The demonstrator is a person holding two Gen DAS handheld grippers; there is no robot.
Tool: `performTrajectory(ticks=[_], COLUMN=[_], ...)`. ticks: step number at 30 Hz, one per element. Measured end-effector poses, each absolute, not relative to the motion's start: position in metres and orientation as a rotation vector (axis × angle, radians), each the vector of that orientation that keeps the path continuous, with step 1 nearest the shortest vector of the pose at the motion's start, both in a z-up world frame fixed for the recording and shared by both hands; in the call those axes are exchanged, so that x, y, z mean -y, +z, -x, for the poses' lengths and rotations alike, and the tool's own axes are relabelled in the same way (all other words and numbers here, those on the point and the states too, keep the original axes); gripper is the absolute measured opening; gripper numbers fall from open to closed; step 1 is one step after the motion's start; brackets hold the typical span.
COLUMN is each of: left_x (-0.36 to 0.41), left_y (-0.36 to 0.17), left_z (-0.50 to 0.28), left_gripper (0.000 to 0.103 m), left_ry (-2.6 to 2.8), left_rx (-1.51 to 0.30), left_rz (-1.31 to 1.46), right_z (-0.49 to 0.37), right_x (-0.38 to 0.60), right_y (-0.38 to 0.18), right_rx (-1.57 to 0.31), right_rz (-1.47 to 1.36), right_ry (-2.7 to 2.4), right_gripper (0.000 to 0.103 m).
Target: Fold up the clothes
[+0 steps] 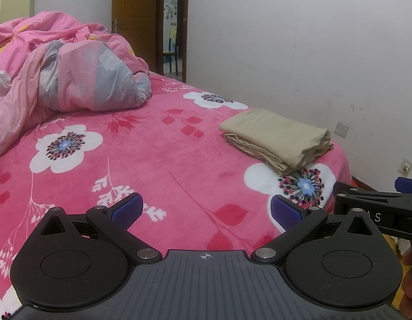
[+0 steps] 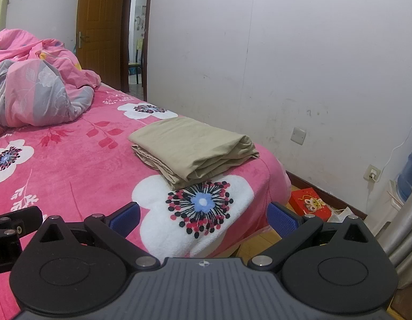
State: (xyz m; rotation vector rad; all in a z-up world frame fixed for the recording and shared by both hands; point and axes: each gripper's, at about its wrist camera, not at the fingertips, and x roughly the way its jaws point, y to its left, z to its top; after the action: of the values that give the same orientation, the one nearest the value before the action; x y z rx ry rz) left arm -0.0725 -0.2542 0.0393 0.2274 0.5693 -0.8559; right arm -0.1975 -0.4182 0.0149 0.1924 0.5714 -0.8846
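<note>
A folded beige garment [image 1: 278,140] [image 2: 194,150] lies flat near the right edge of the pink flowered bed [image 1: 152,160] [image 2: 59,165]. My left gripper [image 1: 206,210] hangs open above the bedspread, well short of the garment, with nothing between its blue pads [image 1: 127,210]. My right gripper [image 2: 203,217] is open too, over the bed's near right corner, just in front of the garment and apart from it. The right gripper's black body [image 1: 376,213] shows at the right edge of the left wrist view.
A crumpled pink and grey quilt [image 1: 59,74] [image 2: 32,90] is heaped at the far left of the bed. A white wall runs along the right. On the floor beside the bed lie a red box [image 2: 310,204] and a water jug [image 2: 410,170]. A wooden door [image 2: 102,26] stands open behind.
</note>
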Motion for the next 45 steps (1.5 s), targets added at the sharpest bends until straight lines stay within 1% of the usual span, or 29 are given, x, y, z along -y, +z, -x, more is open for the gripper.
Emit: performTrajectory(ticks=[45], left_x=[0.252], left_y=[0.0385], left_z=[0.0726], left_gripper=[0.103], left_ry=[-0.854], left_rx=[-0.569], left_rz=[-0.23], right_z=[0.1966], right_x=[0.4152], right_y=[0.0141], right_rx=[-0.576], right_rz=[-0.192], right_ry=[-0.884], right_gripper=[0.103])
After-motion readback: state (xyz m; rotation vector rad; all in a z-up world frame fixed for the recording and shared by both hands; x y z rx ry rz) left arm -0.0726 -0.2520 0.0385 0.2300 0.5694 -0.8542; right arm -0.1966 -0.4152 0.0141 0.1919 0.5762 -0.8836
